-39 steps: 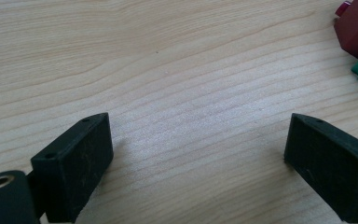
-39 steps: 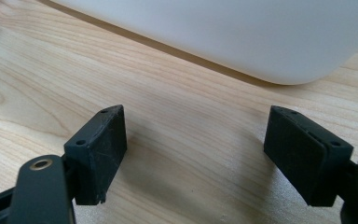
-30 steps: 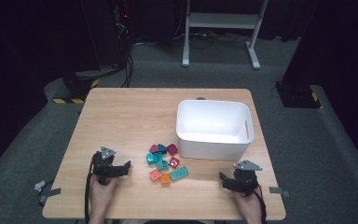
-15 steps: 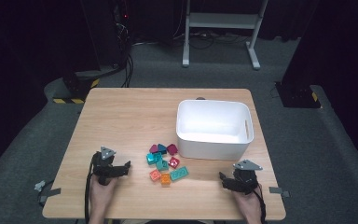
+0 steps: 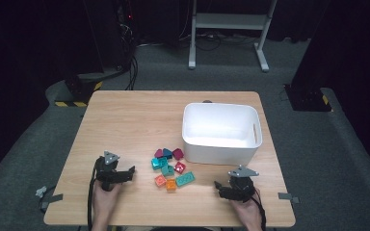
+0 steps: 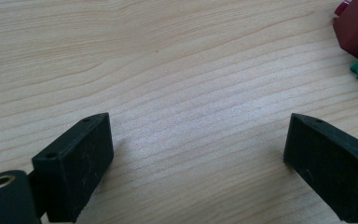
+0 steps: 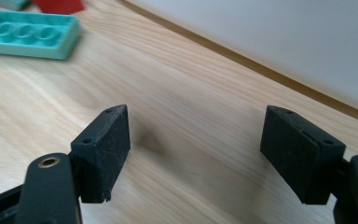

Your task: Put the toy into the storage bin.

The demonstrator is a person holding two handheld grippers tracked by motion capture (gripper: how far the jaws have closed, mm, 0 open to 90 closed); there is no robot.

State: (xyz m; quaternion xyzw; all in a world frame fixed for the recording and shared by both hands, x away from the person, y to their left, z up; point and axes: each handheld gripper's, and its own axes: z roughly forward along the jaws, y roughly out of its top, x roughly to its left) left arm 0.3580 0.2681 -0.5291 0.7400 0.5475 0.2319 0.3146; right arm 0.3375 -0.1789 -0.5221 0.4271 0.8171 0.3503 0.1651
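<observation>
The toy bricks [image 5: 171,168] lie in a loose cluster on the table [image 5: 135,120], just off the near left corner of the white bin [image 5: 220,132]. The teal three-stud brick [image 5: 185,179], nearest the right tool, lies flat with its long axis running left to right, its right end tipped slightly toward the bin. The left tool [image 5: 127,174] rests left of the cluster, jaws spread wide with nothing between them. The right tool [image 5: 220,186] sits in front of the bin, likewise released and empty.
</observation>
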